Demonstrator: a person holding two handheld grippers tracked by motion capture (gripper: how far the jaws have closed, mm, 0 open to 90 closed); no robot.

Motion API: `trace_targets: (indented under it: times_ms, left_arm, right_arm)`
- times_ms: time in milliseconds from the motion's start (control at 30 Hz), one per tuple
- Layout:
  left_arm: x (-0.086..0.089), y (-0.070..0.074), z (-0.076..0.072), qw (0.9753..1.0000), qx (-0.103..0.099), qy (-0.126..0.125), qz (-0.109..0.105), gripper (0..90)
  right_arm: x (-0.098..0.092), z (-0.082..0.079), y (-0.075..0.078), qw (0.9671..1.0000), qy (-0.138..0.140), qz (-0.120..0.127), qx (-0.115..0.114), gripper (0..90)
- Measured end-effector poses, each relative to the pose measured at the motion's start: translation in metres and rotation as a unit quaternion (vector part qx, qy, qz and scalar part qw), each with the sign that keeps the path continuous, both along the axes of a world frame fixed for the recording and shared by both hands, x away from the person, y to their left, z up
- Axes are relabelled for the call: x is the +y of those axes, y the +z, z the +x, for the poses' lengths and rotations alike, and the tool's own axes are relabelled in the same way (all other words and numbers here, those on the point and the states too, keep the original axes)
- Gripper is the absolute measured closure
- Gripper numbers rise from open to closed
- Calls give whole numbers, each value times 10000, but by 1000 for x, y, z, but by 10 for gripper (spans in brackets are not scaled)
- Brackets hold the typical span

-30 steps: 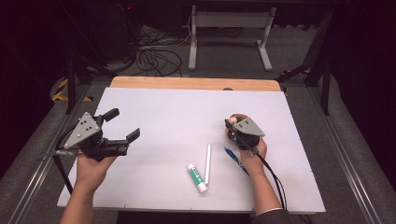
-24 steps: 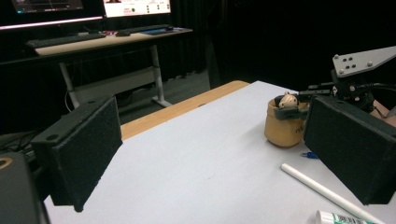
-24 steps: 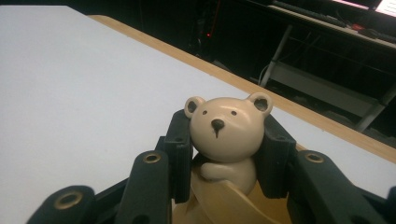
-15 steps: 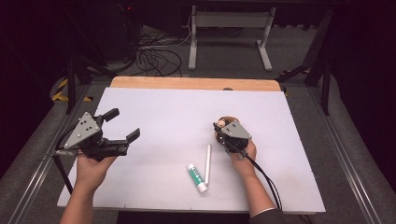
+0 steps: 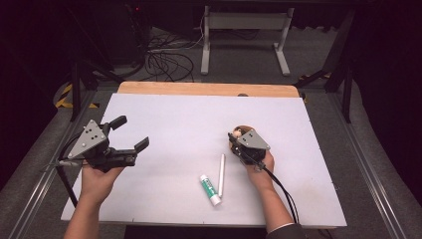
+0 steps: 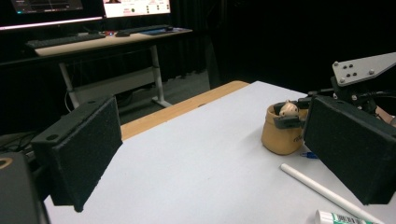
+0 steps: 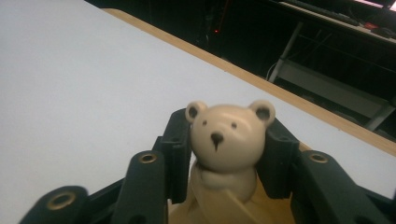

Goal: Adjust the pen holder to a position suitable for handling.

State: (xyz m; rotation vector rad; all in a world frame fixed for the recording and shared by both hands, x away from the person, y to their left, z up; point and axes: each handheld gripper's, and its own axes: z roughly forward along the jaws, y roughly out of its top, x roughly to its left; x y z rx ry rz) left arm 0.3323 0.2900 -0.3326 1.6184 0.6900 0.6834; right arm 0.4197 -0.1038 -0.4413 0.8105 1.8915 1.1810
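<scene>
— What lies near the right gripper (image 5: 238,135)?
— A white stick (image 5: 221,174) and a green-labelled tube (image 5: 210,189) on the white table (image 5: 169,129), just left of the hand.
— What does it hold?
— A smooth tan bear (image 7: 227,135), clamped at the head, above a tan pot (image 6: 281,135). It has slid left since before.
— The left gripper (image 5: 130,134)?
— Wide apart, empty.

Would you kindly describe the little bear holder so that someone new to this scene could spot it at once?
Start from the white table and go to the right gripper, right of the middle. The bear holder stands there, a tan pot with a small bear head clamped between the jaws. Its neighbours, the white stick and the green-labelled tube, are slim and lie flat.
</scene>
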Motion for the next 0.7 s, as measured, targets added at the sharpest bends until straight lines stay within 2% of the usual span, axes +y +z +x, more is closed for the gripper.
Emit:
trace_targets:
  times_ms: [67, 300, 400, 567, 700]
  left_arm:
    - [0, 0, 0, 10000, -12, -7, 18, 52]
    - [0, 1, 0, 10000, -4, -12, 33, 52]
    - [0, 0, 0, 10000, -9, -33, 25, 52]
    - [-1, 0, 0, 10000, -9, -66, -15, 52]
    - [-1, 0, 0, 10000, -1, -69, 22, 52]
  right_arm:
    - [2, -2, 0, 10000, 16, -40, -11, 591]
    - [-3, -4, 4, 9999, 5, 152, 16, 514]
    - [-6, -5, 8, 9996, 26, 296, 28, 475]
    - [-15, -10, 17, 9979, 159, 621, 56, 359]
    - [-21, -16, 27, 9965, 230, 803, -44, 305]
